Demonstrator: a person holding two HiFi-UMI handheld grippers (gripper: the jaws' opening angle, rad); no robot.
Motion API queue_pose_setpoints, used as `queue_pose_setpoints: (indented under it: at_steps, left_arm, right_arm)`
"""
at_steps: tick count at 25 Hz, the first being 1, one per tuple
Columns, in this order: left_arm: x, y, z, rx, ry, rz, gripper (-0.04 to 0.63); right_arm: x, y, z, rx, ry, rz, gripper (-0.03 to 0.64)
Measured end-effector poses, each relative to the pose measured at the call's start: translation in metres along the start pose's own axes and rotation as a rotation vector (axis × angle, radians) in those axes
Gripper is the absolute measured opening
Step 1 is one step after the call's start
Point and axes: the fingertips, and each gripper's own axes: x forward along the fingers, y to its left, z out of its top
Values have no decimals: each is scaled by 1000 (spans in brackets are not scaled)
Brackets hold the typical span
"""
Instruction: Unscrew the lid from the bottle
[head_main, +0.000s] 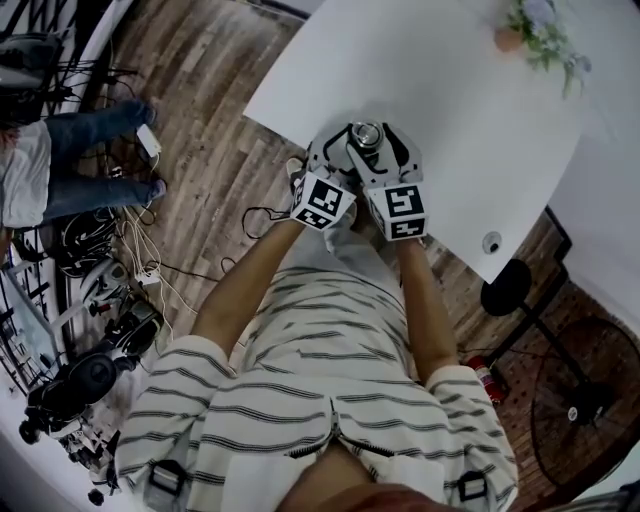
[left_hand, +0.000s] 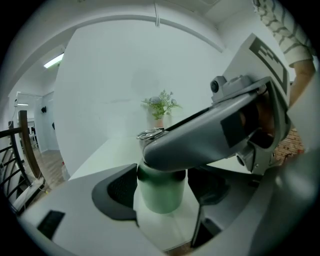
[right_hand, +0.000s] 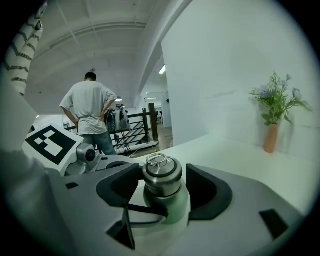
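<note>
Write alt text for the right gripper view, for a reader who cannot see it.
The right gripper, jaws open, flanks the steel lid of a green bottle standing on a white table. A vase of flowers stands at right; a person stands beyond, back turned.

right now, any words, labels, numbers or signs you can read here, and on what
No readable words or numbers anywhere.
left cube: black-and-white square marker only, no letters.
right cube: the same, pattern only.
bottle: plain green, no label showing.
lid: bare metal, no print.
</note>
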Motion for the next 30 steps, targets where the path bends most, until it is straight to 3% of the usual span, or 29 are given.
queue_pose_setpoints:
  at_steps: [3, 9, 18, 24, 30]
  left_arm:
    - [1, 3, -2, -1, 3, 7, 296]
    - [-1, 4, -3, 5, -8, 11, 299]
    - [0, 4, -2, 7, -9, 10, 299]
    - [0, 4, -3, 9, -11, 8, 299]
    - [0, 4, -3, 8, -9, 6, 299]
  right_arm:
    - [4, 0, -2, -15, 17, -3, 253]
    - [5, 1, -3, -44, 18, 24, 261]
    - [3, 3, -3, -121, 38, 161, 261]
    - [2, 6, -3, -234, 12, 362, 261]
    - [-1, 8, -5, -371, 56, 590, 258]
